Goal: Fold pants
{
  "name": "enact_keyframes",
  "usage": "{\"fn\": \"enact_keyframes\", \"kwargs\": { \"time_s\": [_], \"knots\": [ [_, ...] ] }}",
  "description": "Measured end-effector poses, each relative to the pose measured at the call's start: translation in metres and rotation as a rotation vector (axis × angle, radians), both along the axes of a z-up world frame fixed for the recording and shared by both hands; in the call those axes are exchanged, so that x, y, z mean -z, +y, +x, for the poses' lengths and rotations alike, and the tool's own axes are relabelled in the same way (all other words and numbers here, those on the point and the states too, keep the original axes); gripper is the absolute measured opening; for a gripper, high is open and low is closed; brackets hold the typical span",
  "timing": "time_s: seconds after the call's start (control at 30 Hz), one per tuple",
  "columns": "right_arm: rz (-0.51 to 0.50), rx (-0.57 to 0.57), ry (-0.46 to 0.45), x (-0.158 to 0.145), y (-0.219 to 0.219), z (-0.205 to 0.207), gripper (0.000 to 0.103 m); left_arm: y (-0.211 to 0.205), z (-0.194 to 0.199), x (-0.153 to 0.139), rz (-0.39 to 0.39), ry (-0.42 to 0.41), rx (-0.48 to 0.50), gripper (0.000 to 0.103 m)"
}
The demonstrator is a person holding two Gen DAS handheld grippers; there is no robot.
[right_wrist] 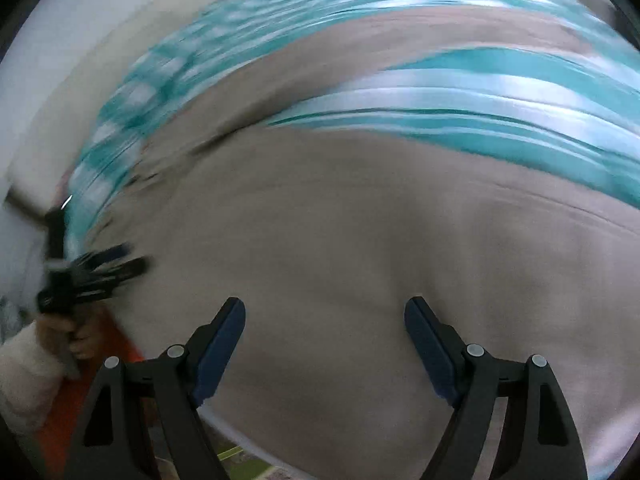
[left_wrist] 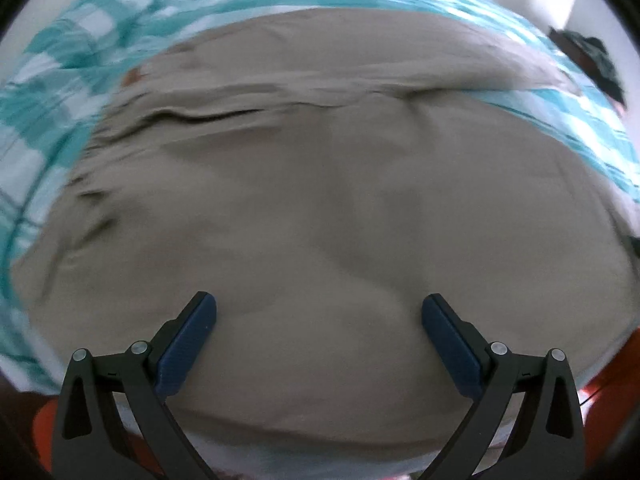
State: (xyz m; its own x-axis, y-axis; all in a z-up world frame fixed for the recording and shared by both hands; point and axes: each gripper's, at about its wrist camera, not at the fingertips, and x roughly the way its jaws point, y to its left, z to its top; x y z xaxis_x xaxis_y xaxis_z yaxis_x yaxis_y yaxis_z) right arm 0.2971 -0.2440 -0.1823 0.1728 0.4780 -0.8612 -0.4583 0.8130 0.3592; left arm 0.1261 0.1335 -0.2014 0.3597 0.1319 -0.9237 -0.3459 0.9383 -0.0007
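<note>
Left wrist view looks steeply down on the pants [left_wrist: 320,208], a beige spread that fills most of the frame and lies on a teal-and-white checked sheet [left_wrist: 100,28]. The left gripper [left_wrist: 319,312] has its jaws wide apart with nothing between them, the blue pads [left_wrist: 186,344] over plain fabric; whether they touch the cloth cannot be told. A long crease crosses the pants from left to right, and a small orange-brown mark [left_wrist: 132,76] sits near their upper left edge. Where the two legs part at upper right, a strip of sheet shows through. A dark object [left_wrist: 592,60] lies beyond the sheet at the upper right, too blurred to identify. An orange surface [left_wrist: 44,424] shows at the lower corners, under the edge of the bedding.

From the right wrist view the picture is streaked with motion blur. The right gripper [right_wrist: 325,312] also stands open and empty over the pants [right_wrist: 360,260]. A wedge of sheet [right_wrist: 480,92] runs in from the right between the two legs. At the left edge a hand [right_wrist: 76,332] in a pale sleeve [right_wrist: 24,376] holds the left gripper [right_wrist: 120,258] over the side of the pants, too blurred to read its jaws here. White wall [right_wrist: 100,12] fills the upper left. Nothing lies on the pants between the two tools.
</note>
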Motion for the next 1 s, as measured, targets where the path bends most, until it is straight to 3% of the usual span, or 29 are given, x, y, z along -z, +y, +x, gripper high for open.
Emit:
{"fn": "enact_keyframes", "kwargs": {
  "time_s": [0.07, 0.17, 0.2, 0.3, 0.37, 0.5, 0.6, 0.7, 0.8, 0.83, 0.9, 1.0],
  "knots": [
    [-0.017, 0.111, 0.012, 0.001, -0.051, 0.012, 0.08, 0.013, -0.009, 0.0, 0.013, 0.014, -0.028, 0.102],
    [-0.137, 0.355, -0.025, 0.003, -0.144, 0.028, 0.079, 0.021, -0.019, -0.004, 0.051, 0.019, -0.041, 0.102],
    [-0.11, 0.456, -0.022, 0.002, -0.183, 0.029, 0.078, 0.022, -0.021, -0.008, 0.061, 0.022, -0.052, 0.102],
    [-0.042, 0.593, -0.012, -0.01, -0.23, 0.023, 0.074, 0.026, -0.024, -0.029, 0.028, -0.026, -0.086, 0.102],
    [-0.1, 0.63, -0.032, -0.025, -0.228, 0.019, 0.078, 0.027, -0.006, -0.047, 0.01, -0.086, -0.09, 0.102],
    [-0.038, 0.568, -0.008, -0.056, -0.187, 0.042, 0.078, 0.034, 0.056, -0.08, 0.03, -0.203, -0.091, 0.102],
    [0.036, 0.441, -0.008, -0.077, -0.126, 0.076, 0.078, 0.049, 0.108, -0.079, 0.082, -0.245, -0.121, 0.102],
    [0.086, 0.327, -0.03, -0.09, -0.057, 0.112, 0.079, 0.075, 0.151, -0.041, 0.124, -0.202, -0.188, 0.102],
    [0.112, 0.173, -0.1, -0.093, 0.036, 0.159, 0.079, 0.092, 0.157, 0.008, 0.143, -0.096, -0.228, 0.102],
    [0.109, 0.131, -0.124, -0.092, 0.058, 0.167, 0.079, 0.097, 0.153, 0.037, 0.136, -0.055, -0.21, 0.102],
    [0.109, 0.051, -0.149, -0.082, 0.1, 0.184, 0.079, 0.093, 0.135, 0.043, 0.133, -0.173, -0.204, 0.102],
    [0.097, -0.058, -0.15, -0.053, 0.149, 0.212, 0.079, 0.09, 0.138, 0.043, 0.158, -0.17, -0.2, 0.102]
  ]
}}
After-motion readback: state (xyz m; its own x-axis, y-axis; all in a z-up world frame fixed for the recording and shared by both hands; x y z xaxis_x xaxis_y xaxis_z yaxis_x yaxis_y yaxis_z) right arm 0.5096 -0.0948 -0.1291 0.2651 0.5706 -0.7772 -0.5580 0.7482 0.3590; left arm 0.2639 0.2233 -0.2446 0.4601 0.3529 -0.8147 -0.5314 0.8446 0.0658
